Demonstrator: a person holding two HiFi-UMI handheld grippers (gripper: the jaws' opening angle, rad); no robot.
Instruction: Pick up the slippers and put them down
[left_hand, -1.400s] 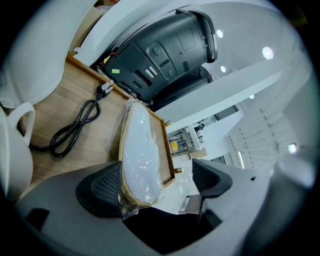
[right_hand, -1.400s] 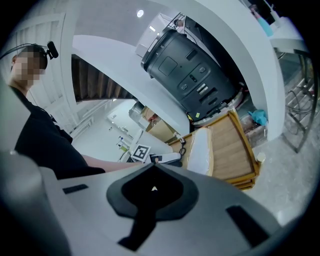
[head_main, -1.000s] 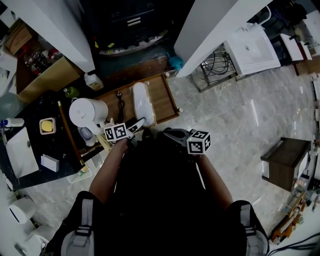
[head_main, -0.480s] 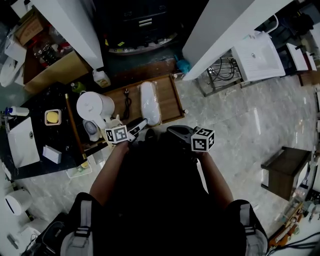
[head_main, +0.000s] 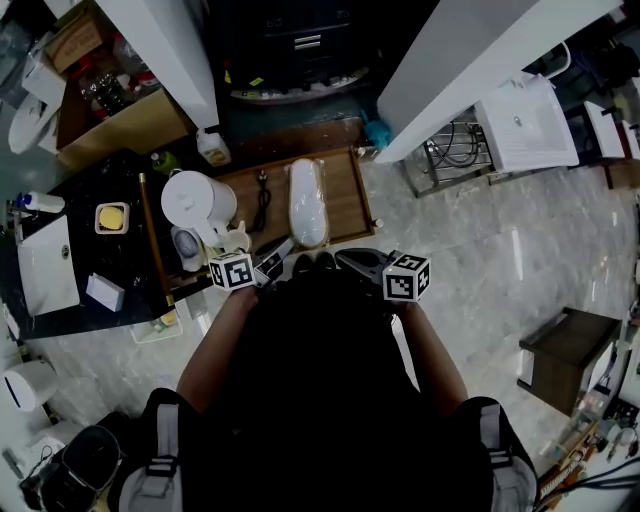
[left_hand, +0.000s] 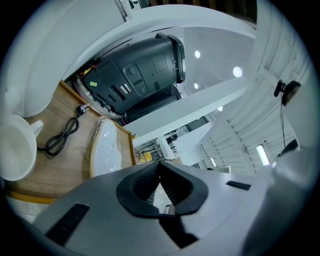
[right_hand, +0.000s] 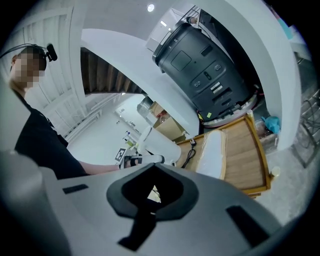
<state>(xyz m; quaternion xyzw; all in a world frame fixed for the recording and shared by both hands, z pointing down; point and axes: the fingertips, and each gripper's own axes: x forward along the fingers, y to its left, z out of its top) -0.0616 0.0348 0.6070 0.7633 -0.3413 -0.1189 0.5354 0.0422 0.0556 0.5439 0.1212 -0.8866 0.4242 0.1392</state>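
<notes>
Left hand-held gripper (head_main: 282, 249) has just pressed together, empty; right hand-held gripper (head_main: 342, 258) seems pressed together too. Wrapped slippers (head_main: 308, 203) lie on the tray (head_main: 346, 200).

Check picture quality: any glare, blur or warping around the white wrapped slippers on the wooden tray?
Head view: sharp, well lit; the white plastic-wrapped slippers on the wooden tray read clearly, though white walls bow from the wide lens. Left gripper view: heavy barrel warp, dark corners, ceiling lights glaring. Right gripper view: same warp, no blur.

On the tray (head_main: 345, 195), the slippers (head_main: 307, 203) lie mid-tray, a cable (head_main: 262, 188) lies left of them, and a kettle (head_main: 195, 200) stands at the tray's left edge.
</notes>
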